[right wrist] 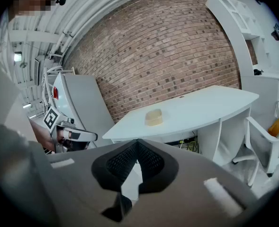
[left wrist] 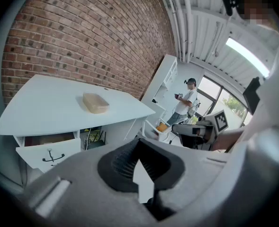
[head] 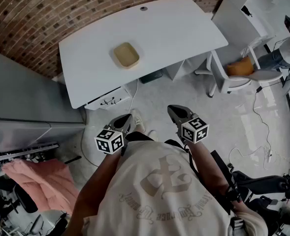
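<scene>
- Straight ahead, a white table [head: 174,28] stands by the brick wall, with a tan box [head: 126,55] near its middle, well apart from both claws.
- The box looks light, stiff and smooth; I would pinch one long rim.
- The left claw [head: 127,118] and right claw [head: 172,110] are closed and empty.
- Only the left gripper view shows the low side of the box; the head view sees its top.

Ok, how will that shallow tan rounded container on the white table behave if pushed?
Low and wide, the shallow tan rounded container probably slides rather than tips. Small, so likely light; the smooth white table may offer little grip.
</scene>
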A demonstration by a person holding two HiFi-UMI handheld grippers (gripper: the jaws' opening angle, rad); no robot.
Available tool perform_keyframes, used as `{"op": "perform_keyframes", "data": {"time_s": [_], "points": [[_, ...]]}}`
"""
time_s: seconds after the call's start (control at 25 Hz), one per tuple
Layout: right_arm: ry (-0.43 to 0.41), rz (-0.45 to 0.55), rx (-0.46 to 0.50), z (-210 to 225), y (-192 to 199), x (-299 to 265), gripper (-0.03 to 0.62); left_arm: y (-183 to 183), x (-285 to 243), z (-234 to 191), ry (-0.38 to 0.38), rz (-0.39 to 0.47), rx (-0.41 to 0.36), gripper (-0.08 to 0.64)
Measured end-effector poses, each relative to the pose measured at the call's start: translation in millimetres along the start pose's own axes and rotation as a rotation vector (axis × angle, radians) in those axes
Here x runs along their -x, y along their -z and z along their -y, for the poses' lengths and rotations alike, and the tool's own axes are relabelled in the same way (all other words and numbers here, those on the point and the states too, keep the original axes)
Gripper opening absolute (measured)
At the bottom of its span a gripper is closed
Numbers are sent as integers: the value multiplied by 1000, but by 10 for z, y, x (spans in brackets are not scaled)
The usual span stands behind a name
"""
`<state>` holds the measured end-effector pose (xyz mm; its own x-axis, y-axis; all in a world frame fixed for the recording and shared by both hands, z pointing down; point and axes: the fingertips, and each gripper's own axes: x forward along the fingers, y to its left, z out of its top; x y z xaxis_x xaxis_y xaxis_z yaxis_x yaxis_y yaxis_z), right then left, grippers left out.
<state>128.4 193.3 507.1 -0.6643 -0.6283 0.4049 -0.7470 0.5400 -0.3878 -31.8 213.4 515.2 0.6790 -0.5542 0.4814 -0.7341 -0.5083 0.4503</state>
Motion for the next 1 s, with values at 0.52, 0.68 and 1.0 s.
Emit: {"op": "perform_keyframes", "data": {"time_s": [0.52,0.68,1.0], "points": [[-27,68,-76,47,-48,-24,8,-90,90,-12,-32,3,-29,3],[-45,49,-80,-3,-32,-113,8,-53,160,-101,-53,-1,-13,3],[-47,-4,-86,57,-38,-289,8,-97,120,-341,-66,9,26,3]]}}
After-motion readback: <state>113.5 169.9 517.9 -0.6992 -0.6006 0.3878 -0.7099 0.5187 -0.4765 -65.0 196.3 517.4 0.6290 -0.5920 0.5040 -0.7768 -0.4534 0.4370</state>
